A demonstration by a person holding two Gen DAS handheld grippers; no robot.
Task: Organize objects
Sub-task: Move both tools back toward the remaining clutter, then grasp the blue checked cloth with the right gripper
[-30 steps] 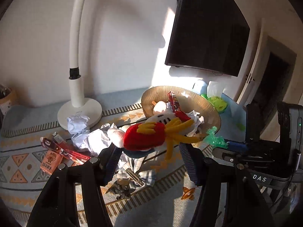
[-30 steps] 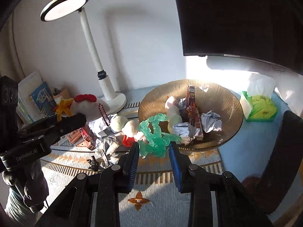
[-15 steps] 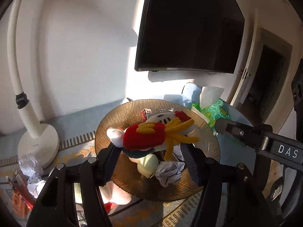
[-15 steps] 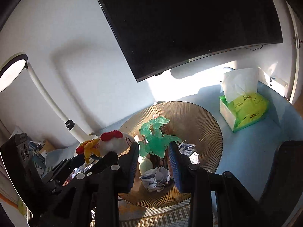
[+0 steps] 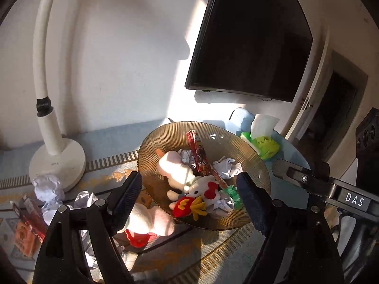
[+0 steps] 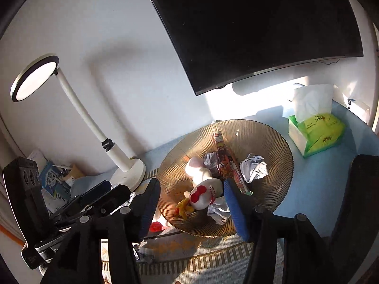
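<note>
1. Left hand-held gripper [image 5: 189, 198]: jaws opening, nothing clamped, above the bowl's [image 5: 151, 146] near rim.
2. Right hand-held gripper [image 6: 190, 203]: jaws opening, nothing clamped.
3. Chicken toy [image 5: 189, 207] and green toy [image 5: 231, 193] lie in the bowl.
4. Bench [image 6: 317, 189] bare right of the bowl, up to the tissue pack [image 6: 317, 132].

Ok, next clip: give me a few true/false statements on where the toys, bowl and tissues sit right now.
1. The chicken plush lies in the amber bowl. True.
2. The left tool grips the plush. False: its jaws are opening, touching nothing.
3. The tissue pack sits inside the bowl. False: it is beside it on the table.
4. Crumpled paper lies in the bowl. True.
5. The lamp stands in the bowl. False: it stands beside it.
</note>
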